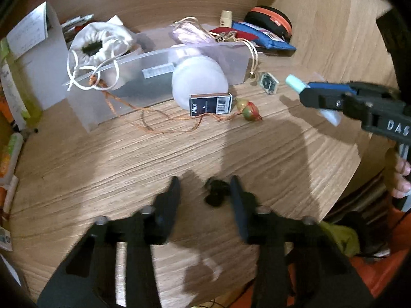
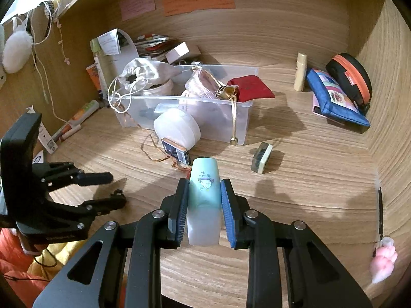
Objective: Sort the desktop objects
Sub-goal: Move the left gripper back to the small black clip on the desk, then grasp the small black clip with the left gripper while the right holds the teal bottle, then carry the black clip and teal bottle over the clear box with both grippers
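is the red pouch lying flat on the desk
No, the red pouch rests on the rim of the clear plastic bin, raised off the desk.

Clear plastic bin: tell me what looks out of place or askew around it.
The clear plastic bin is overfilled: a red pouch rides over its rim, a gold cord dangles down its front, and the white drawstring bag spills over the left corner. A white round case leans against its front, outside it.
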`<act>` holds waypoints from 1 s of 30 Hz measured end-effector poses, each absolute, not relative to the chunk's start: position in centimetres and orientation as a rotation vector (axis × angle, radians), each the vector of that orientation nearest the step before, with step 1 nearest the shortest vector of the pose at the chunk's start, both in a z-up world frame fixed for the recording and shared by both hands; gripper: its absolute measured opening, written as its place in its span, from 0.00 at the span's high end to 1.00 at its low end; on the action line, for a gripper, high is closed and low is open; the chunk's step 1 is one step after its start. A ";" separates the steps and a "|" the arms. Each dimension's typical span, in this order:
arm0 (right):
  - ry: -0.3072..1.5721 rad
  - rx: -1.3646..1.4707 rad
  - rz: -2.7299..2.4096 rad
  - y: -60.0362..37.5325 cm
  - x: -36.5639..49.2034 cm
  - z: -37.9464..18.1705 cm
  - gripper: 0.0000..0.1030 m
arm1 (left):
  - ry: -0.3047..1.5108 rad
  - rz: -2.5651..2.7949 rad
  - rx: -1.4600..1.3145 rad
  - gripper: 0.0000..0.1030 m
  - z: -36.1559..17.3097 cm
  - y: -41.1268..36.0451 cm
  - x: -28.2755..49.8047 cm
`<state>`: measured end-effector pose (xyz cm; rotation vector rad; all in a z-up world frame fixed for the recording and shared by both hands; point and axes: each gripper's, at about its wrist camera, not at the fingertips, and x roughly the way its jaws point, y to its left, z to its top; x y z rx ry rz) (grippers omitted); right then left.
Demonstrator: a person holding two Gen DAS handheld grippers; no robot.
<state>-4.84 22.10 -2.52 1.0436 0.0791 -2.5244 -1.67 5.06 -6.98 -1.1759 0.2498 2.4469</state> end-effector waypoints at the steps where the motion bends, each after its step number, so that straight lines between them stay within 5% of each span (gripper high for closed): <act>1: 0.079 1.043 -2.525 22.1 -4.8 -2.5 0.78 | 0.257 2.441 -1.180 0.79 -7.2 5.2 -1.6; 30: 0.120 0.925 -2.542 20.3 -13.8 1.3 0.78 | 0.143 2.612 -0.922 0.83 0.9 3.4 -11.5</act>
